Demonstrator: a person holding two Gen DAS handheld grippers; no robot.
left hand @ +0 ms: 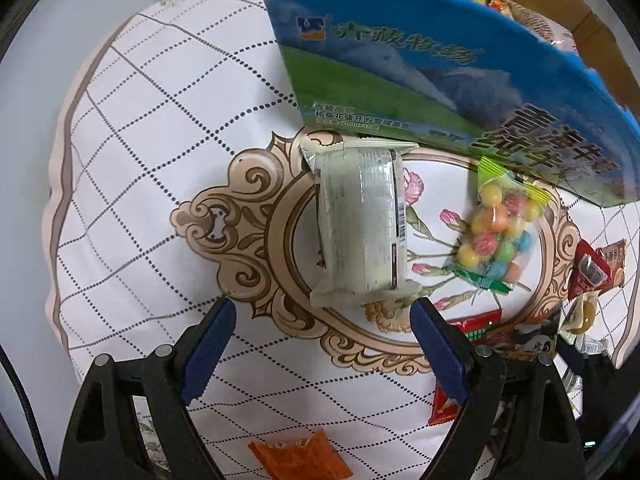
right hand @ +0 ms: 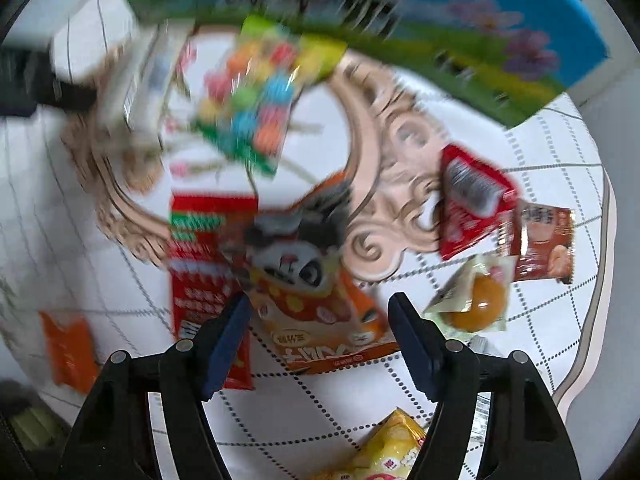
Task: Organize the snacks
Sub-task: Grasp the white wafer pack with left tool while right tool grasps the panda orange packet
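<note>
1. White quilted bedding [left hand: 152, 128] with a dotted diamond grid and a tan scrollwork medallion fills both views, and snacks lie scattered over it.
2. Left tongs [left hand: 322, 320] come in at the bottom of the left wrist view, blue pads spread wide, nothing between them.
3. Just above those pads, centre frame, lies a pale wrapped cracker pack [left hand: 360, 224], lengthwise up the picture, not touched by either pad.
4. Right of it sits a clear bag of coloured candy balls [left hand: 496, 228] with green sealed ends.
5. A blue and green printed box [left hand: 400, 60] stands across the top of the frame; the cracker pack's upper end reaches its lower edge.
6. Behind the box, upper right, a brown carton [left hand: 576, 4] shows wrapped snacks inside.
7. An orange packet [left hand: 296, 456] lies at the bottom centre.
8. Over to the right wrist view, heavily blurred: the right tongs [right hand: 320, 316] are parted, straddling the lower part of an orange panda packet [right hand: 316, 292]; pads not pressing on it.
9. A red packet [right hand: 200, 264] lies partly under the panda packet on its left.
10. Right of centre: a red wrapper [right hand: 472, 204], a brown biscuit packet [right hand: 544, 240], and a small round cake in clear wrap [right hand: 476, 300].
11. A yellow bag [right hand: 392, 448] peeks in at the bottom.
</note>
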